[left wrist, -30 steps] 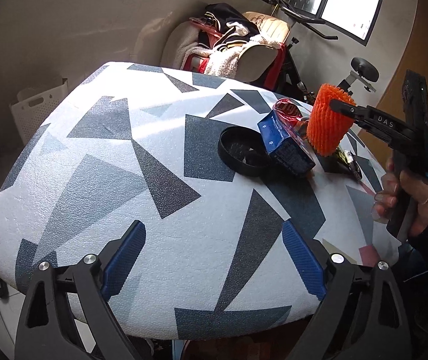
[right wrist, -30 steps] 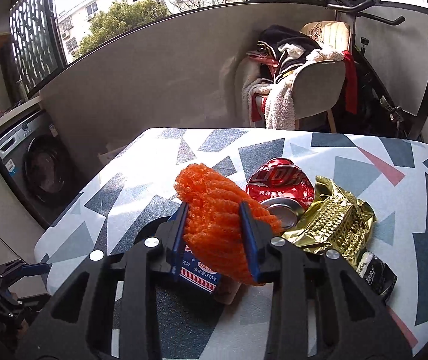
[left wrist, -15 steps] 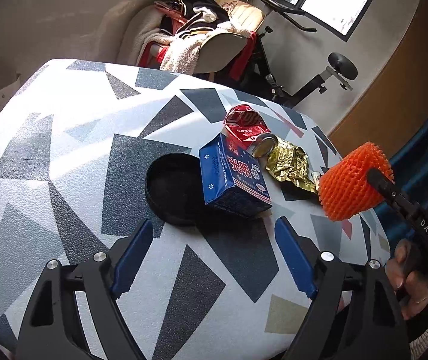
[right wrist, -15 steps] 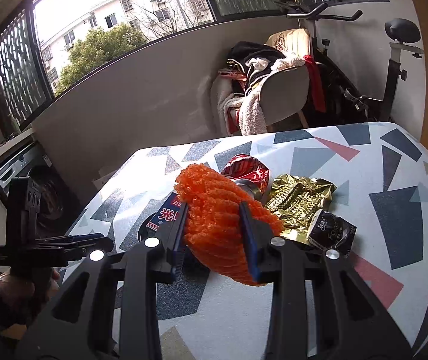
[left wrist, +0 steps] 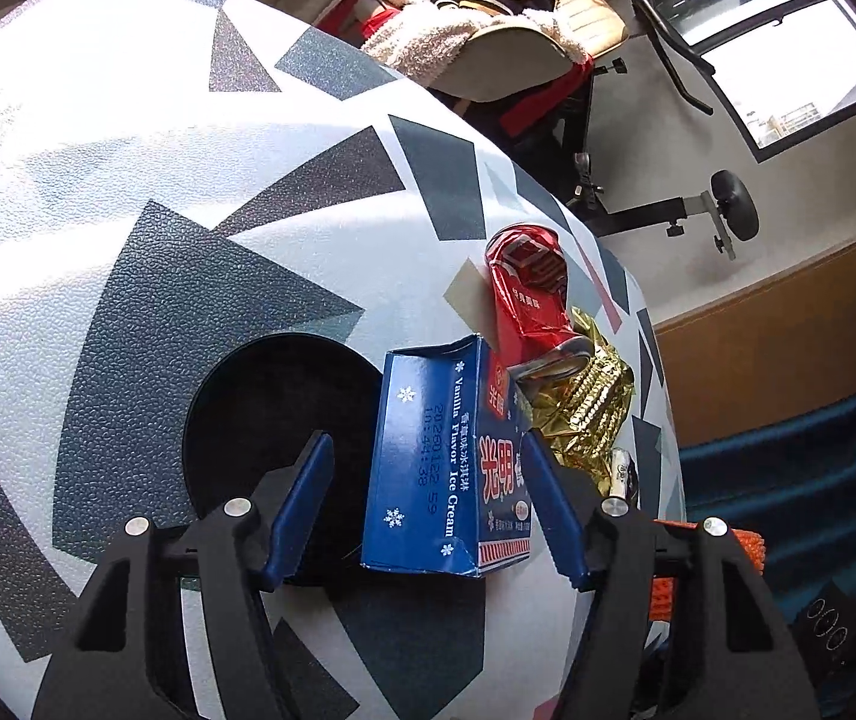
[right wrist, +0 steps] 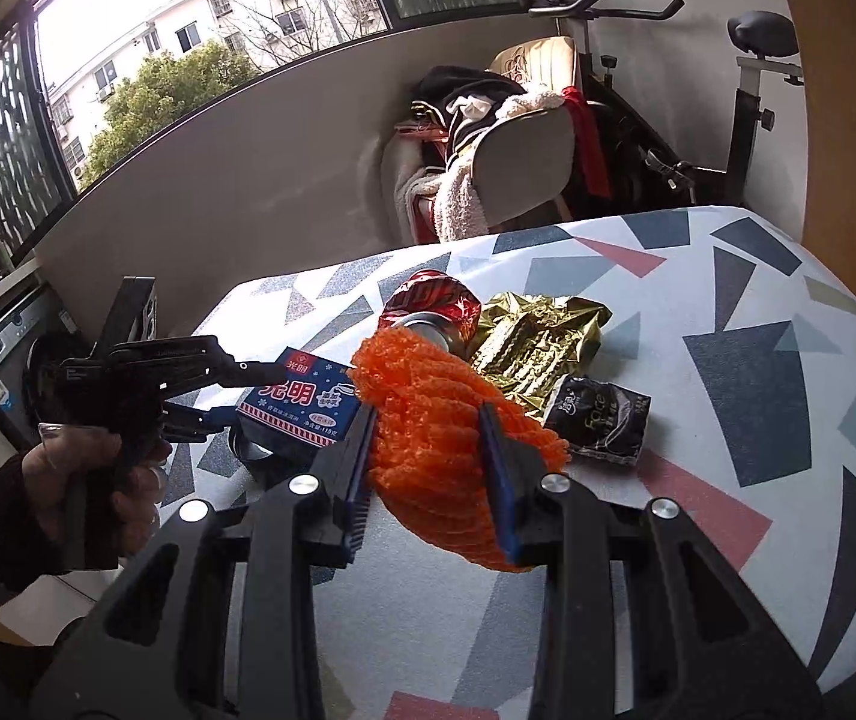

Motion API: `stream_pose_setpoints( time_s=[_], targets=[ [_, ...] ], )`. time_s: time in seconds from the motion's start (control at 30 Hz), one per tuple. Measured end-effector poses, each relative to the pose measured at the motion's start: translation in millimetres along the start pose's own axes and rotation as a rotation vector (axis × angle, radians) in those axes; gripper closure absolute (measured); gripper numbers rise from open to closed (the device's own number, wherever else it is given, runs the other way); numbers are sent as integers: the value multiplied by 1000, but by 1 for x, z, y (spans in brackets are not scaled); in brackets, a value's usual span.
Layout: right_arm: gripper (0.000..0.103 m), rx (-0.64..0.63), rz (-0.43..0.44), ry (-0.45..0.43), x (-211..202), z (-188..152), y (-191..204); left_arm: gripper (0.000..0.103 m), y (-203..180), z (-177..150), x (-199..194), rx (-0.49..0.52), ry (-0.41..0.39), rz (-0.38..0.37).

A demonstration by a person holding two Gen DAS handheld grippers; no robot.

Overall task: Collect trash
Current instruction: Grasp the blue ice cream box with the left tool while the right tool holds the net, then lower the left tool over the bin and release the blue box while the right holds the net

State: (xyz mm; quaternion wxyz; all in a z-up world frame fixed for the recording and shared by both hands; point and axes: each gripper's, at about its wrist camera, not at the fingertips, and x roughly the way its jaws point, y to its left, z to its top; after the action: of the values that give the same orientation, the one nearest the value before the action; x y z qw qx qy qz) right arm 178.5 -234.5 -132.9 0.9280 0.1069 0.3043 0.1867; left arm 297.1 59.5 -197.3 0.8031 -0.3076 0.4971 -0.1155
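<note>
Blue ice-cream carton (left wrist: 446, 468) on the patterned counter (left wrist: 128, 192), beside a black round lid (left wrist: 272, 414); left hand-held gripper (left wrist: 428, 498) closing around it, pads apart. Right hand-held gripper (right wrist: 428, 450) pinching orange foam net (right wrist: 434, 420) above the counter.

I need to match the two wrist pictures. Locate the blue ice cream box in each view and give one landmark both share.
Left wrist view: the blue ice cream box stands low in the centre, between the fingers of the left tool, whose jaws are closing on it.
Right wrist view: it lies left of centre, partly behind the orange foam net.
Shared landmark: the crushed red can.
</note>
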Motion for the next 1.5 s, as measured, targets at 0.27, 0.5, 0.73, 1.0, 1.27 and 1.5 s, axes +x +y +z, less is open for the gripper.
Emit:
stream_pose_setpoints(
  time_s=[0.27, 0.5, 0.73, 1.0, 1.27, 1.5],
  targets=[
    [68, 4, 3, 19, 2, -7, 2, 61, -8, -6, 3, 39, -9, -1],
    [68, -2, 5, 26, -9, -9, 9, 66, -44, -19, -38, 246, -52, -18],
    [68, -25, 14, 23, -32, -15, 22, 66, -64, -55, -91, 364, -61, -49],
    [68, -55, 25, 29, -54, -25, 39, 66, -54, -102, -127, 368, -59, -60],
    [68, -80, 41, 33, -74, -34, 55, 66, -43, -143, -148, 394, -49, -43],
    [68, -98, 58, 46, -87, -50, 63, 66, -29, -201, -165, 440, -24, -1]
  ],
)
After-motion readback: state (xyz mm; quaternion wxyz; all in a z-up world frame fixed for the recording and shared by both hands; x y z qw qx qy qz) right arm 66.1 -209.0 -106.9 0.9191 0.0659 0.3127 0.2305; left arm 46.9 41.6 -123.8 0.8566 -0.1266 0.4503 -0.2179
